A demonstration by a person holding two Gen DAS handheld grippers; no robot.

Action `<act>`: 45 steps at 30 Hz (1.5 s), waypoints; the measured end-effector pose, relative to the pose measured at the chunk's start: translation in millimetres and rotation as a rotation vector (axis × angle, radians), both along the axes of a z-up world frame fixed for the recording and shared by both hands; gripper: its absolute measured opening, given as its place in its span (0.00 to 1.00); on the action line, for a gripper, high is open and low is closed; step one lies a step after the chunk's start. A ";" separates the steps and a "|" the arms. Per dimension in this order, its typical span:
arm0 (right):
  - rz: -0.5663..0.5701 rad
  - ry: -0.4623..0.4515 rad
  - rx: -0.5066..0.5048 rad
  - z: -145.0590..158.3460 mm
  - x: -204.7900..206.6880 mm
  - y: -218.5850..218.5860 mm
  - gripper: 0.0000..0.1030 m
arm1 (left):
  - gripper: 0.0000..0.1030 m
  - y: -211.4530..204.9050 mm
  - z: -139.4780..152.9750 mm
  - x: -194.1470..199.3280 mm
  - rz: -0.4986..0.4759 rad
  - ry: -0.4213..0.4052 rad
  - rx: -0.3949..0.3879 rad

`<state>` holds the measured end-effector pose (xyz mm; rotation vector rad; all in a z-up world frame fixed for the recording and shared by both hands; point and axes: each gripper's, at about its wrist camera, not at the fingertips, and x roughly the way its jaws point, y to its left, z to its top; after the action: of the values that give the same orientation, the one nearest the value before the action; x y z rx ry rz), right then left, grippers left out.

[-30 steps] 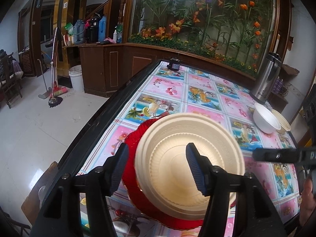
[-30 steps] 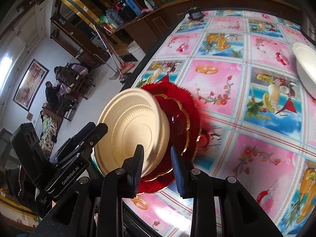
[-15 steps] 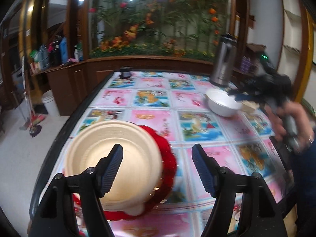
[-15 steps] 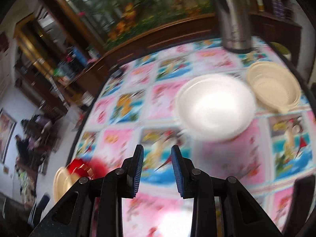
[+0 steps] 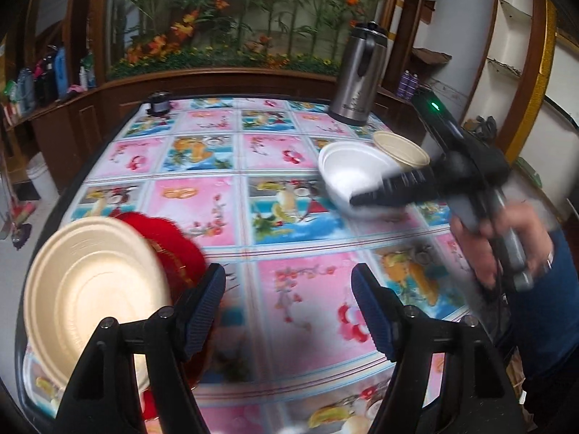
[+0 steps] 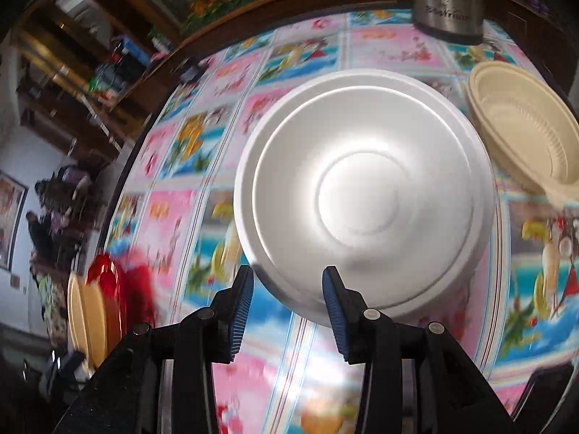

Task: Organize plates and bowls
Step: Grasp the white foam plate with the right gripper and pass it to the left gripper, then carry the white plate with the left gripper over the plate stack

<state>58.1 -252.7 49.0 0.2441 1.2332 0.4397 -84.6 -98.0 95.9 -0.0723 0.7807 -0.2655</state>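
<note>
A cream plate (image 5: 87,289) lies on a red plate (image 5: 170,246) at the table's near left corner; both show small in the right wrist view, cream (image 6: 85,322) and red (image 6: 108,289). A white bowl (image 6: 365,195) stands at the right, with a cream bowl (image 6: 524,130) just behind it. My right gripper (image 6: 287,300) is open, its fingers at the white bowl's near rim, not closed on it. In the left wrist view it (image 5: 362,199) reaches the white bowl (image 5: 351,170) beside the cream bowl (image 5: 400,146). My left gripper (image 5: 289,303) is open and empty, right of the plates.
A steel thermos jug (image 5: 356,76) stands at the table's far right behind the bowls. A small dark jar (image 5: 159,103) sits at the far left corner. The flowered tablecloth (image 5: 224,209) covers the table. The table edge runs close along the left.
My left gripper has swung right, off the stacked plates. My right gripper has left the plates, crossed to the white bowl and opened wider at its near rim.
</note>
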 end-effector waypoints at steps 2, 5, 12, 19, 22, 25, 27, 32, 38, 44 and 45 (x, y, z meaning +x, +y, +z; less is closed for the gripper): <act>0.044 0.013 0.005 -1.8 -26.7 2.6 0.42 | 0.69 -7.5 -0.7 6.9 -0.021 0.015 -0.017; 0.098 0.033 0.029 -2.8 -59.3 1.4 0.42 | 0.69 -19.6 -2.8 17.5 -0.051 0.039 -0.040; 0.139 -0.132 0.053 40.8 -140.7 -28.6 0.42 | 0.69 -56.4 -20.3 48.0 -0.136 0.143 -0.105; -0.205 -0.234 -0.015 39.2 -136.9 -116.5 0.42 | 0.61 -83.4 -43.5 75.1 -0.145 0.209 -0.097; -0.239 -0.196 0.048 22.1 -128.0 -126.2 0.33 | 0.56 -86.8 -47.0 77.6 -0.143 0.216 -0.095; -0.246 -0.180 0.101 10.2 -118.3 -121.6 0.29 | 0.51 -88.0 -49.0 78.5 -0.145 0.215 -0.095; -0.241 -0.178 0.122 8.0 -117.0 -116.5 0.29 | 0.40 -90.4 -50.3 78.9 -0.150 0.215 -0.092; -0.243 -0.187 0.126 4.9 -115.9 -108.4 0.19 | 0.30 -99.4 -50.7 74.1 -0.140 0.163 -0.016; -0.257 -0.184 0.145 0.1 -119.5 -106.8 0.14 | 0.30 -96.2 -46.6 66.8 -0.133 0.126 0.012; -0.236 -0.191 0.155 4.5 -125.4 -96.8 0.14 | 0.30 -87.5 -41.0 53.6 -0.113 0.090 0.036; -0.230 -0.198 0.152 6.6 -126.2 -93.8 0.14 | 0.30 -85.6 -42.0 51.6 -0.111 0.093 0.037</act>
<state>-68.1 -346.5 55.5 0.4566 0.9664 0.3488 -32.9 -183.5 54.0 -0.0066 0.8829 -0.3546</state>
